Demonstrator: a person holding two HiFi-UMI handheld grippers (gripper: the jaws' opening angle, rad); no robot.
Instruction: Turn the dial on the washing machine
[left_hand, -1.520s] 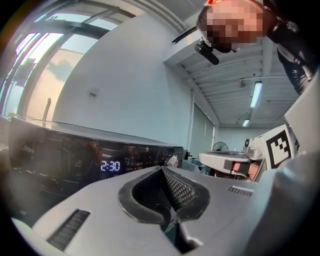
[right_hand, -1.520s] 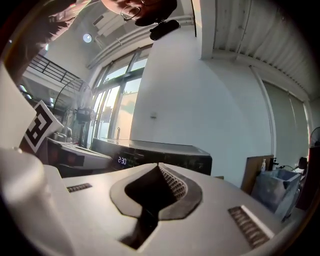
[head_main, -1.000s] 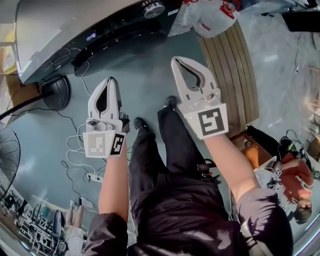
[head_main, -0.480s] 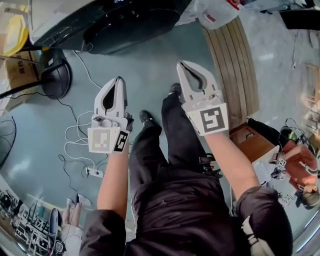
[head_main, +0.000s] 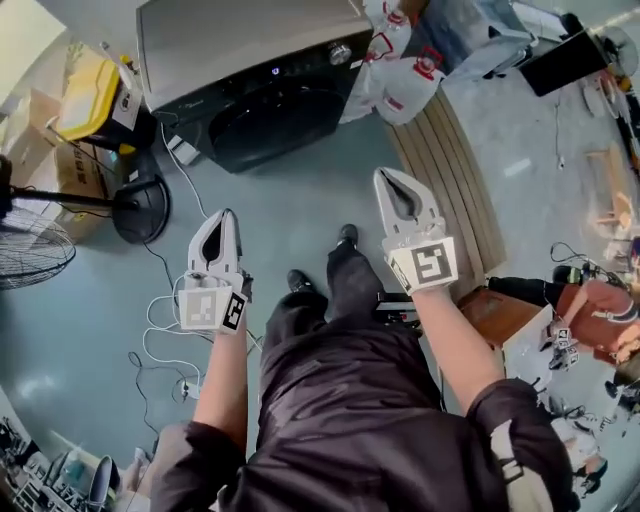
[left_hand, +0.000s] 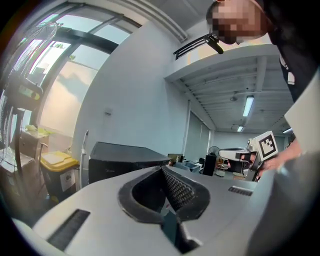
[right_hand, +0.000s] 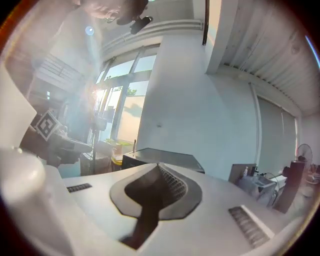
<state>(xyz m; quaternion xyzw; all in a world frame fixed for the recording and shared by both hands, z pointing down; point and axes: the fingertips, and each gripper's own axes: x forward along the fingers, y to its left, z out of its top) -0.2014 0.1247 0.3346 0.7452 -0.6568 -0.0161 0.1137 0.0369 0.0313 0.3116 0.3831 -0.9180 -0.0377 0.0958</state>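
The washing machine (head_main: 250, 60) stands at the top of the head view, with a grey top, a black front and a round door. Its silver dial (head_main: 341, 53) sits at the right end of the control panel. My left gripper (head_main: 228, 214) is shut and empty over the floor, well short of the machine. My right gripper (head_main: 384, 175) is also shut and empty, a stretch below and right of the dial. In the left gripper view the left gripper (left_hand: 162, 170) points level at the dark machine (left_hand: 125, 161). The right gripper (right_hand: 159, 166) faces the machine (right_hand: 160, 159) too.
A yellow-lidded bin (head_main: 85, 95) and cardboard boxes (head_main: 30, 130) stand left of the machine. A fan's round base (head_main: 140, 210) and loose cables (head_main: 165, 320) lie on the floor at left. White bags (head_main: 400, 70) and wooden slats (head_main: 450, 190) are at right. A second person (head_main: 600, 310) crouches far right.
The head view has drawn back: the washing machine now shows whole, with its dial in sight. Both grippers have risen and look smaller, still shut, side by side.
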